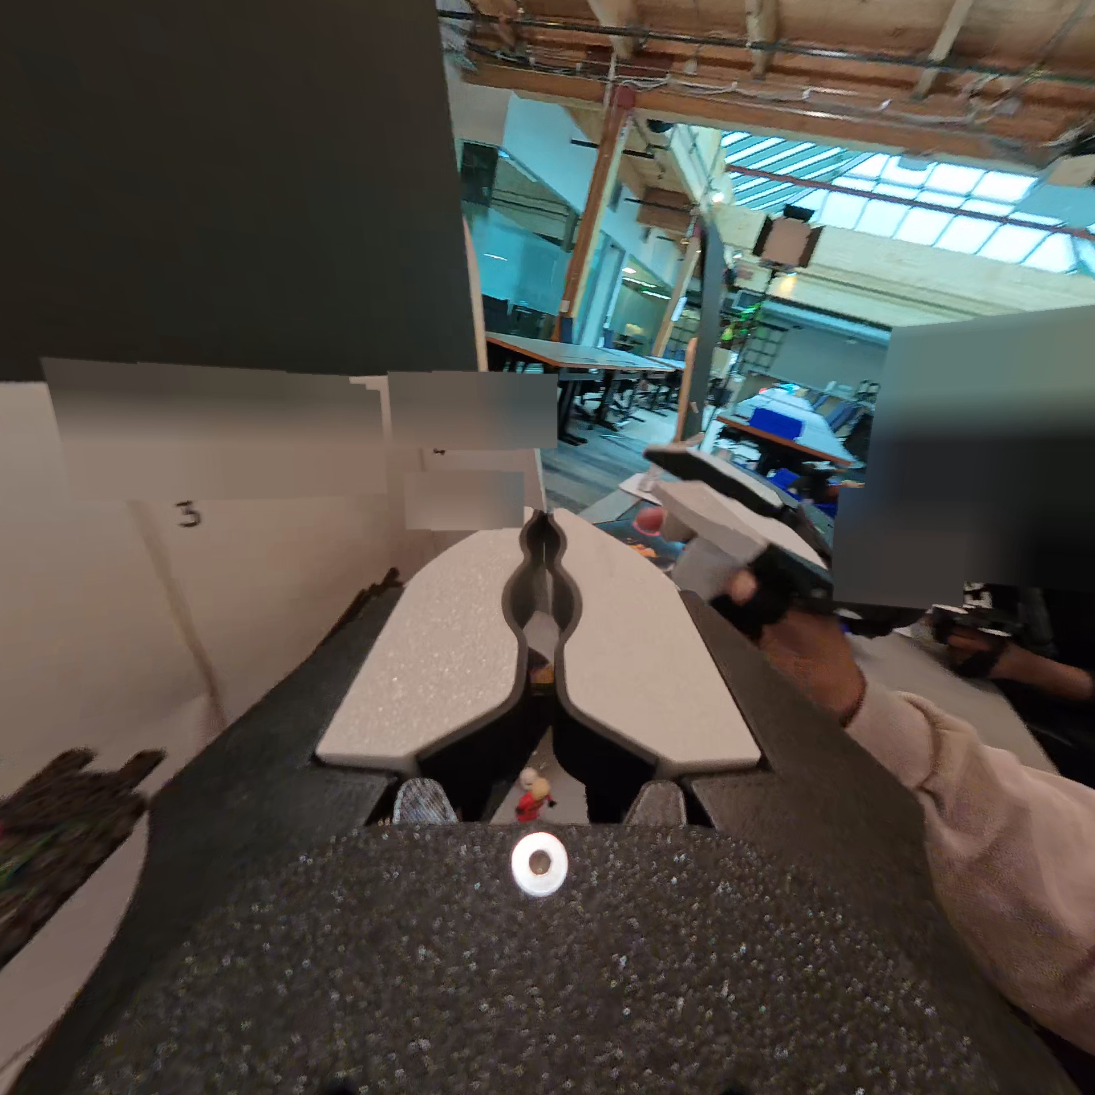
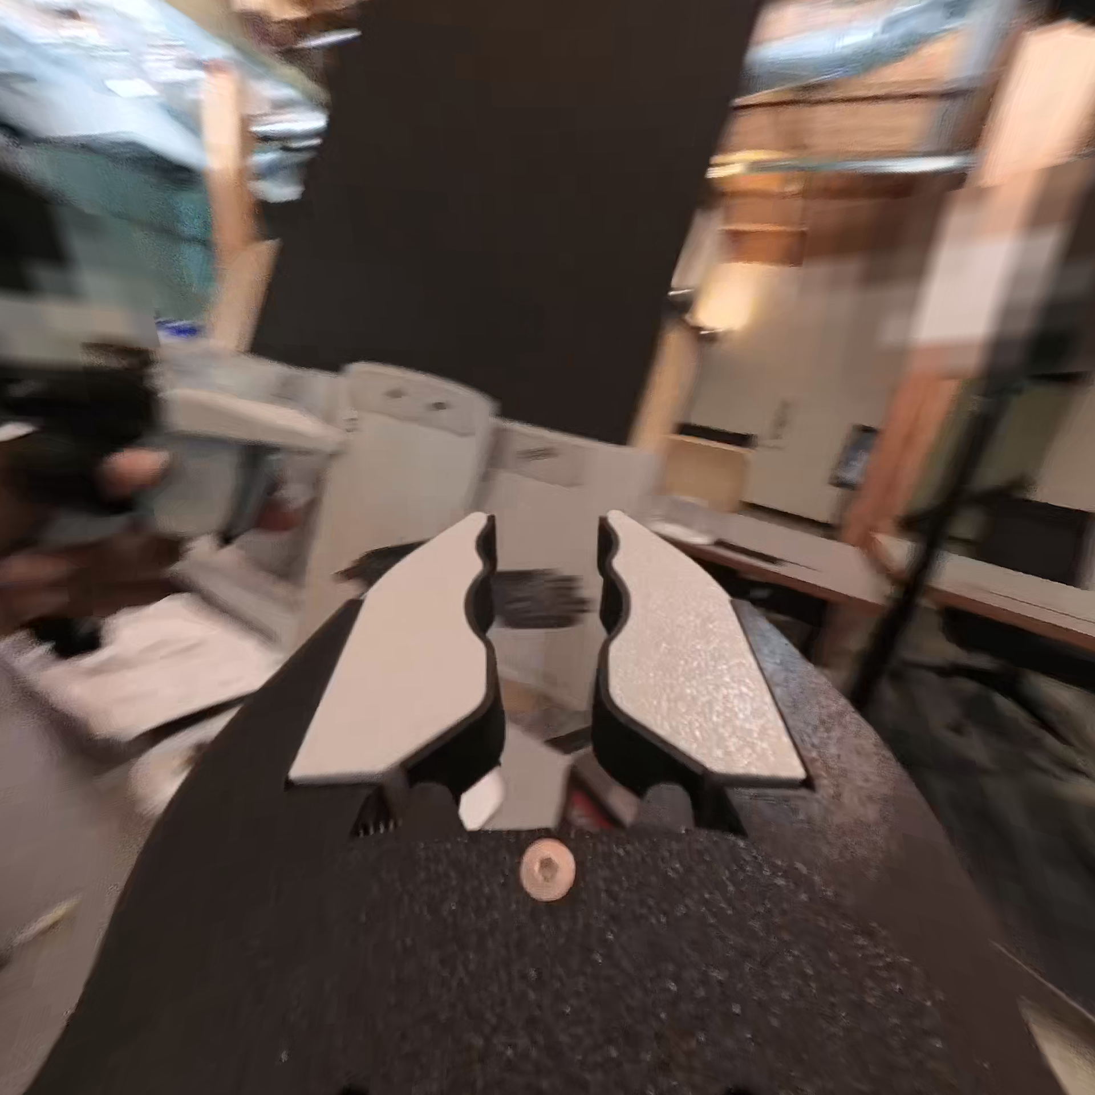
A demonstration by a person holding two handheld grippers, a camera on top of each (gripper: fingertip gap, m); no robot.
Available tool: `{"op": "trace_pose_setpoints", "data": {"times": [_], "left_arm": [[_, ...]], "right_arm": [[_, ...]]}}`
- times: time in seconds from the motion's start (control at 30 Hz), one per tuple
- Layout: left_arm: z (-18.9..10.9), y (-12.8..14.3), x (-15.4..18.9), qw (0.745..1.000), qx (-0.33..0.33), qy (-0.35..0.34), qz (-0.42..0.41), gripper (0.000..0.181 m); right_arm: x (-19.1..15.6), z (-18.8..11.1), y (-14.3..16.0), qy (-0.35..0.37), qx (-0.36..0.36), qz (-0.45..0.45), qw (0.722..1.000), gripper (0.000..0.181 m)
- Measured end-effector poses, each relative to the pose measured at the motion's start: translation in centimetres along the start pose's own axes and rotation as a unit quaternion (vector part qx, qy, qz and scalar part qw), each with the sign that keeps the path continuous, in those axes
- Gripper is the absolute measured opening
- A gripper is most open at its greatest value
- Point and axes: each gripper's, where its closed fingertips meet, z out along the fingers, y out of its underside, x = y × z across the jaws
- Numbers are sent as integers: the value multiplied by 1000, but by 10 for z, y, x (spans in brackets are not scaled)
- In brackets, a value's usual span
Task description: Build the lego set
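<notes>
Inspector: Left wrist view. Report.
Clerk: The left gripper [image 1: 543, 524] has its fingers pressed together at the tips; something small and pale sits in the hollow between them, too unclear to name. Below, a red lego minifigure [image 1: 535, 801] stands on the table. The right gripper [image 1: 663, 492] shows farther off, held in a gloved hand [image 1: 764, 592].
Inspector: Right wrist view?
Clerk: Heavily blurred. The right gripper [image 2: 546, 527] has its fingers apart, nothing between them. White paper bags [image 2: 415, 462] stand ahead. No lego piece is discernible here.
</notes>
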Motion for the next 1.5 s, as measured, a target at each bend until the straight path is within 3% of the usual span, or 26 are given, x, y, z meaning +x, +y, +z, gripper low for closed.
{"op": "trace_pose_setpoints", "data": {"times": [0.1,0.3,0.4,0.53,0.67,0.77,0.83,0.87,1.0,1.1,1.23,1.33,1.43,1.5], "left_arm": [[-17,-7,-1,999,3,-25,28,0],[-39,-21,0,997,-5,-50,63,0],[-50,-30,-5,994,-1,-78,78,0],[-58,-39,-7,995,11,-86,53,0],[-62,-45,-6,996,17,-88,24,0],[-64,-49,-3,996,22,-82,3,0],[-68,-54,-1,997,24,-79,1,0],[-73,-58,-1,997,28,-77,4,3],[-125,-76,-34,985,80,-154,19,16],[-154,-54,-78,967,25,-251,42,16],[-140,-8,-98,947,-99,-287,109,21],[-125,6,-115,919,-156,-327,158,22],[-116,13,-119,915,-174,-323,168,4],[-119,12,-119,924,-155,-322,135,3]], "right_arm": [[-56,8,31,-148,-79,21,986,43],[-88,39,60,-224,-137,54,963,67],[-96,46,49,-213,-134,30,967,75],[-103,37,35,-99,-87,-134,982,86],[-114,26,27,26,-25,-355,934,56],[-122,33,23,53,-23,-392,918,36],[-123,38,16,71,-19,-387,919,6],[-123,39,11,76,-16,-381,921,0],[-123,43,5,70,-15,-337,939,0],[-127,45,5,57,-11,-313,948,0],[-138,52,2,37,-9,-287,957,0],[-151,61,1,16,-12,-280,960,0],[-167,73,2,-10,-18,-278,960,0],[-179,82,3,-29,-23,-281,959,0]]}}
